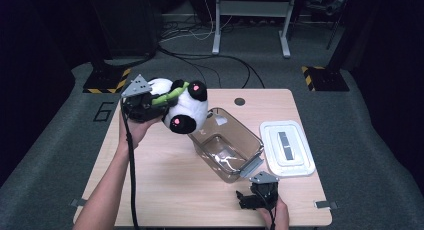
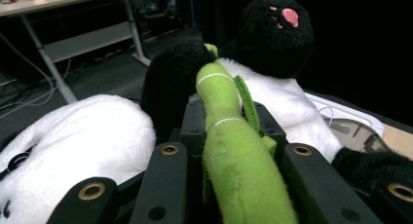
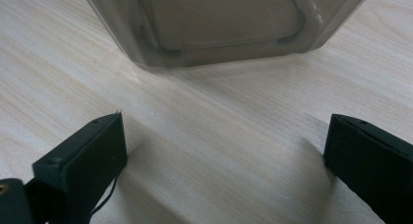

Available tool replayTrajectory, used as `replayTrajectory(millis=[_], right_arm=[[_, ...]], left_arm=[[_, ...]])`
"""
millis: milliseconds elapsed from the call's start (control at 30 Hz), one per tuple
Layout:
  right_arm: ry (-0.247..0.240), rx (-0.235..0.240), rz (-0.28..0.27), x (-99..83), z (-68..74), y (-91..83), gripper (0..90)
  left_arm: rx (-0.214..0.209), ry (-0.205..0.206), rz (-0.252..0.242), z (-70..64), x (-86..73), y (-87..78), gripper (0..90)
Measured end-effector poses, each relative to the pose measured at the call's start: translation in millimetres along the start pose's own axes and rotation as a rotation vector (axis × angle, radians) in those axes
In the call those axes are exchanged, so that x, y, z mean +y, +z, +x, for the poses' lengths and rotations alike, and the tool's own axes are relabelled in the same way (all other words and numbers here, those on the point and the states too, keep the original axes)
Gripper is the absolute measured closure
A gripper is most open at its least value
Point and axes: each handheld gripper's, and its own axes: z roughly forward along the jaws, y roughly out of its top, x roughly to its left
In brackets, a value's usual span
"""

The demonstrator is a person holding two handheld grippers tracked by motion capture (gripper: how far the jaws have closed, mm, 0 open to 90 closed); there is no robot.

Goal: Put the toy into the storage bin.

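Note:
A black and white plush panda [image 1: 185, 107] with a green bamboo stick [image 1: 167, 97] hangs in the air over the table's far left, just left of a clear smoky plastic bin [image 1: 227, 145]. My left gripper [image 1: 152, 102] is shut on the panda's green bamboo [image 2: 229, 136], with the white body [image 2: 73, 136] and black paws around the jaws. My right gripper [image 1: 250, 200] rests low near the table's front edge, open, its jaws wide apart with bare wood between them. The bin's base [image 3: 219, 29] sits just ahead of it.
A white lid [image 1: 286, 147] lies flat to the right of the bin. The wooden table [image 1: 165, 185] has bare room at the front left. Cables and a metal stand's legs are on the floor behind the table.

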Motion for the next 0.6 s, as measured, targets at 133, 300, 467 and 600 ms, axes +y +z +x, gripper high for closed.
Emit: replayTrajectory(millis=[133, 300, 467, 600], right_arm=[[0.014, -0.011, -0.004, 0.2, 0.2, 0.4, 1.2], [0.014, -0.010, -0.004, 0.2, -0.3, 0.2, 1.1], [0.013, -0.010, -0.005, 0.2, -0.4, 0.4, 1.0], [0.010, -0.015, -0.005, 0.3, -0.8, 0.6, 0.8]], left_arm=[[-0.022, 0.005, 0.018, -7.2, 2.2, 12.4, 72.7], [-0.062, 0.014, 0.022, -15.0, 4.7, 24.9, 72.6], [-0.114, 0.022, 0.021, -21.5, 5.5, 37.5, 72.6], [-0.145, 0.030, 0.040, -25.8, 5.7, 47.7, 72.6]])
